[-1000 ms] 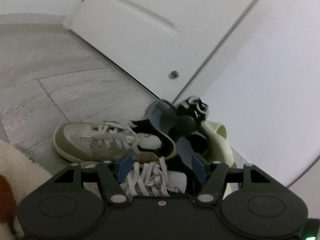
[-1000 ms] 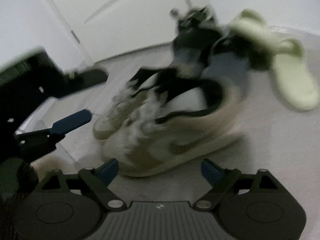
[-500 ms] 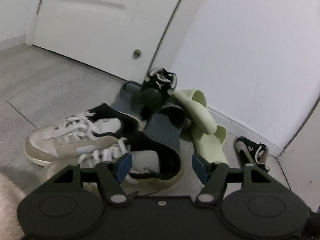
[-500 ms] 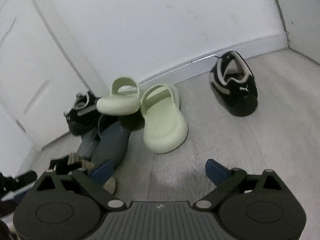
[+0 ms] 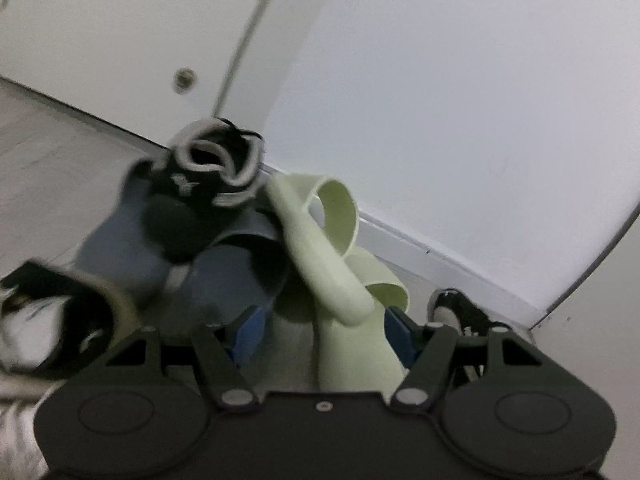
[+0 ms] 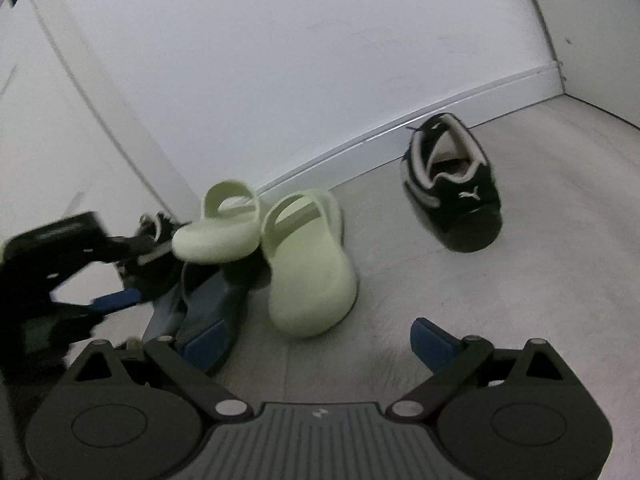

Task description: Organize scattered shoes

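A heap of shoes lies by the white wall. In the left wrist view my left gripper (image 5: 324, 335) is open, its blue pads either side of the lower pale green slide (image 5: 352, 344). The other green slide (image 5: 316, 240) leans tilted over dark blue slides (image 5: 208, 276). A black sneaker (image 5: 208, 172) sits on top of those. In the right wrist view my right gripper (image 6: 318, 340) is open just short of the flat green slide (image 6: 308, 280). The tilted green slide (image 6: 218, 232) and a blue slide (image 6: 208, 304) are at its left. The left gripper (image 6: 96, 292) shows there, blurred.
A second black sneaker (image 6: 456, 196) stands apart near the baseboard (image 6: 360, 144), also seen at the right edge (image 5: 456, 312). A beige sneaker (image 5: 60, 320) lies at the left. A white door (image 5: 120, 40) with a round stopper (image 5: 184, 79) is behind. Grey floor (image 6: 520, 280) stretches right.
My left gripper has swung right and pushed in from the beige sneakers to the green slides. The right gripper has closed in slightly on the flat green slide; the left gripper now appears in its view.
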A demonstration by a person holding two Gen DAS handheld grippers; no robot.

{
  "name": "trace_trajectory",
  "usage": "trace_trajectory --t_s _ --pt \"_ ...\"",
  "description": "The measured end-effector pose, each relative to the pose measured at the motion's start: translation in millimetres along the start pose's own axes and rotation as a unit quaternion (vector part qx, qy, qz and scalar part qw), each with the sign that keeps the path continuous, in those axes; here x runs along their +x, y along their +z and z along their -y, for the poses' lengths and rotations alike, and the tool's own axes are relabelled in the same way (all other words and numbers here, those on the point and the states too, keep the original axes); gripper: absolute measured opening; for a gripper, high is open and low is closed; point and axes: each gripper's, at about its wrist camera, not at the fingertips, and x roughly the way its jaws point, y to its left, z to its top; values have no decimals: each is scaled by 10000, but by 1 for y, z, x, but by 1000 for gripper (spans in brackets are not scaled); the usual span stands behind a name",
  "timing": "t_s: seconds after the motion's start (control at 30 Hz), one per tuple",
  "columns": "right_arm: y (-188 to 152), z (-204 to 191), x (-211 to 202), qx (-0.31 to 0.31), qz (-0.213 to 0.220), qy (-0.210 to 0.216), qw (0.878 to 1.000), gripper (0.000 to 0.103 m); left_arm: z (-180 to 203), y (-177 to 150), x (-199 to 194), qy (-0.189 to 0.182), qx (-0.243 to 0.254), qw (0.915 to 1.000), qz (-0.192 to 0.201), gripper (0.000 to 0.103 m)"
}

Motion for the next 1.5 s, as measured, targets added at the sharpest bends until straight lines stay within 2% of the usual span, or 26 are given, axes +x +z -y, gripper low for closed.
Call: trace_trajectory --t_s 0.17,0.23,0.3,0.37,0.5,0.6,0.7,0.77,0.87,0.97,1.2,1.37,1.47,1.5 --pt "7 13 2 158 58 -87 9998 98 2 16 45 -77 -345 9993 -132 67" --pt "8 16 2 198 59 -77 9998 98 -3 18 61 -44 -616 9978 -257 64" --pt "11 18 2 256 64 -32 9996 98 -7 20 69 -51 -780 9964 -341 44" --pt "12 18 2 243 7 23 9997 98 -12 17 75 -156 -1110 9928 -411 42" --pt "11 11 0 -52 60 -9 10000 98 -12 9 57 -159 -1227 9922 -139 38" --pt "9 3 -4 -392 150 -94 9991 98 -16 5 27 -264 -1501 9882 151 37" --pt "4 -11 -11 -946 299 -144 9950 98 -20 0 -7 -444 -1737 9834 276 36" --pt "3 -16 -14 -1050 317 -95 9939 98 -21 -5 -26 -574 -1852 9805 317 35" --pt "1 -21 -21 -1075 357 -37 9936 98 -14 -25 -67 -637 -1724 9824 331 35" --pt "1 -24 -34 -1056 455 -19 9934 98 -10 -44 -98 -512 -1709 9833 366 35" --pt "7 -15 -62 -671 687 -30 9954 98 -23 -109 -151 -529 -2079 9767 21 34" --pt "11 -8 -77 -562 823 -149 9949 98 -31 -137 -162 -477 -2147 9754 -130 33" --pt "11 -4 -86 -531 853 -211 9947 98 -34 -147 -162 -362 -2253 9730 -345 34" --pt "10 -2 -89 -527 853 -242 9947 98 -36 -153 -160 -361 -2358 9699 -500 33"
